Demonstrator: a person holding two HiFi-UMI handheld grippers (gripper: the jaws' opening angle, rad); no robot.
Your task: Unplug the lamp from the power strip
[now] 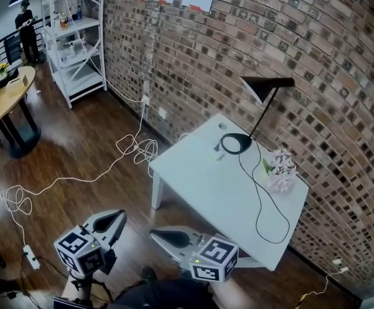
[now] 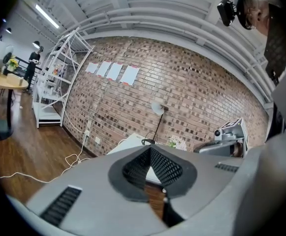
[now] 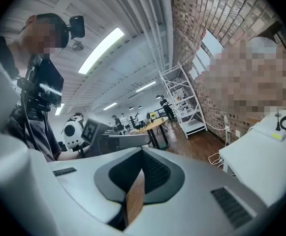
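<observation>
A black desk lamp stands on the white table, its round base near the far corner. Its black cord loops across the tabletop to the near edge; the plug end is hidden. A white power strip lies on the wood floor at the far left, on a long white cable. My left gripper and right gripper hover over the floor short of the table, both shut and empty. The left gripper view shows its jaws meeting, with the lamp ahead.
White flowers sit on the table by the brick wall. The white cable coils on the floor near a wall outlet. A white shelf unit and a round wooden table stand at the far left.
</observation>
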